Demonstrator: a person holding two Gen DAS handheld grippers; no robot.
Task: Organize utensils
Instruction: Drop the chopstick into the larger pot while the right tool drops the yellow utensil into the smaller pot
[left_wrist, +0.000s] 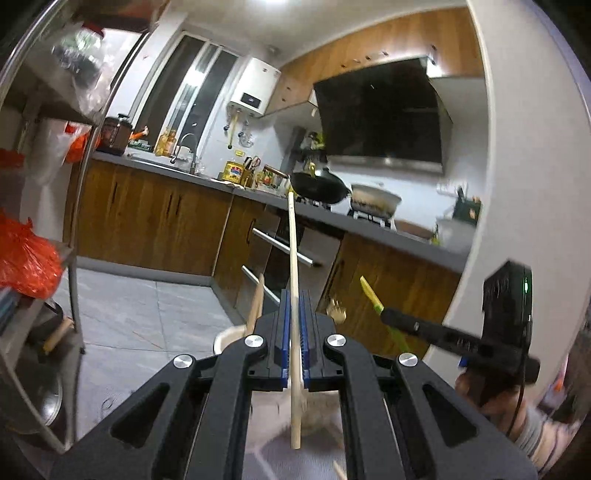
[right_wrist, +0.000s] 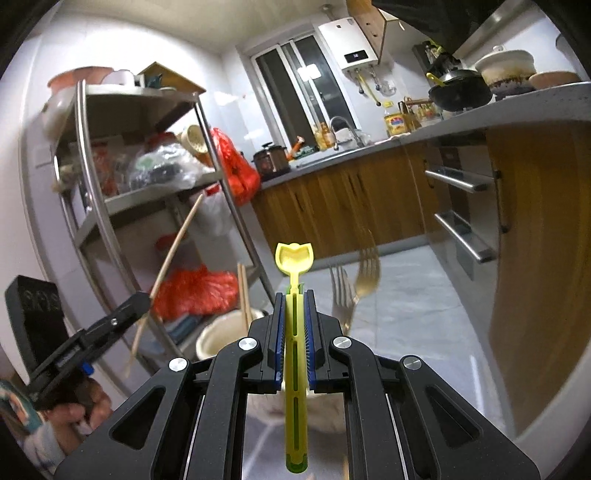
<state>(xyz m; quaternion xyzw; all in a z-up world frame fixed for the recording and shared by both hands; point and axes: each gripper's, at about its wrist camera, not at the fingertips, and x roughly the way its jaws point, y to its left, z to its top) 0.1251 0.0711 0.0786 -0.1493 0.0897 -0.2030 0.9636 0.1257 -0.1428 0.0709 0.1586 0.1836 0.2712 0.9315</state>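
The left gripper (left_wrist: 294, 325) sits low in the centre of the left wrist view, clamped on a wooden chopstick (left_wrist: 293, 258) that runs up toward mid-frame. In the right wrist view, the right gripper (right_wrist: 294, 321) at lower centre grips a yellow-green spoon (right_wrist: 294, 266). A cream holder (right_wrist: 221, 338) at lower left of centre already has chopsticks in it; forks (right_wrist: 354, 288) stand right of centre. Judging by this, sorting is partway: both held pieces still need placing.

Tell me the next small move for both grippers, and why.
Probably lower the left gripper so its wooden chopstick drops into the white holder. Both jaws are shut on raised utensils, the right gripper holding the yellow scoop, and the holder already has chopsticks and forks.
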